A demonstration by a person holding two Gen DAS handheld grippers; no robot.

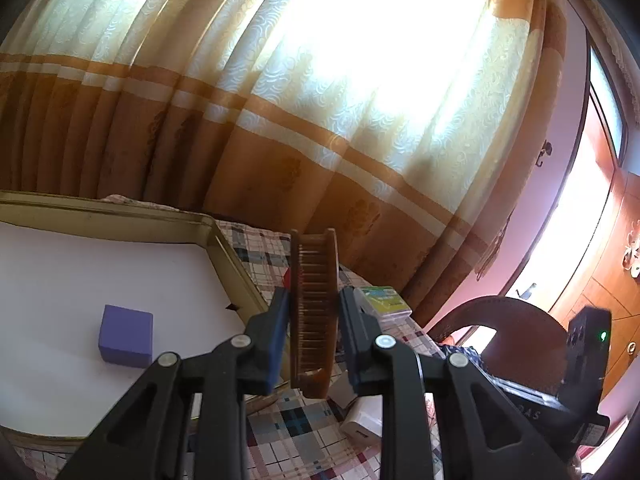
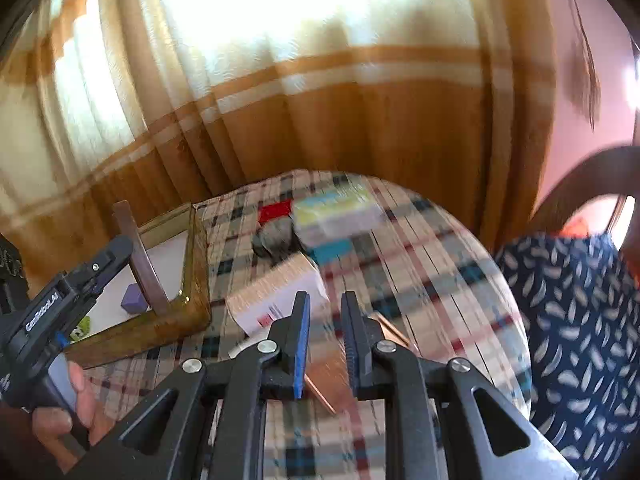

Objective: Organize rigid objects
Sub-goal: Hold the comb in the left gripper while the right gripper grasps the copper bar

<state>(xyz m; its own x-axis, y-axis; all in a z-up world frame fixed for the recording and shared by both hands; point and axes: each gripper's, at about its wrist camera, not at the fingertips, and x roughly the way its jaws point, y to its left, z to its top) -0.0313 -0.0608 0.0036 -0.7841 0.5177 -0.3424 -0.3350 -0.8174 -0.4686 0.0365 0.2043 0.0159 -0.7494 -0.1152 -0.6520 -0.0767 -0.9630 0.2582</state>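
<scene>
Surface at mid-sort, seen from my two wrist cameras. My left hand-held gripper (image 1: 314,308) is clamped on a brown wooden comb (image 1: 315,264), which stands upright between the pads, teeth facing the camera and its top well above the fingertips. Just left of that gripper lies the gold-rimmed tray (image 1: 224,248). The tray's near corner sits directly beneath the left finger, and its white floor is mostly bare beyond a purple cube (image 1: 126,336) ahead and to the left. From the right wrist view the comb hangs over that same tray corner, clear of the rim.

To the right of the left gripper, a green-and-yellow pack (image 1: 385,300) rests near the far edge of the plaid-covered surface (image 1: 296,440). A white charger (image 1: 362,426) lies below the right finger. Past the surface's edge stands a brown chair back (image 1: 500,316).

My right hand-held gripper (image 2: 325,340) has its jaws drawn together to a narrow slot, and I can make out nothing pinched between the pads. This view is blurred. A white box (image 2: 280,296) lies just ahead and left of its fingertips, and a copper-coloured flat piece (image 2: 332,384) lies below them. Farther ahead are a grey lump (image 2: 276,236) and stacked coloured packs (image 2: 336,212). Open plaid runs to the rounded edge on the right, where a blue patterned garment (image 2: 580,320) begins.
</scene>
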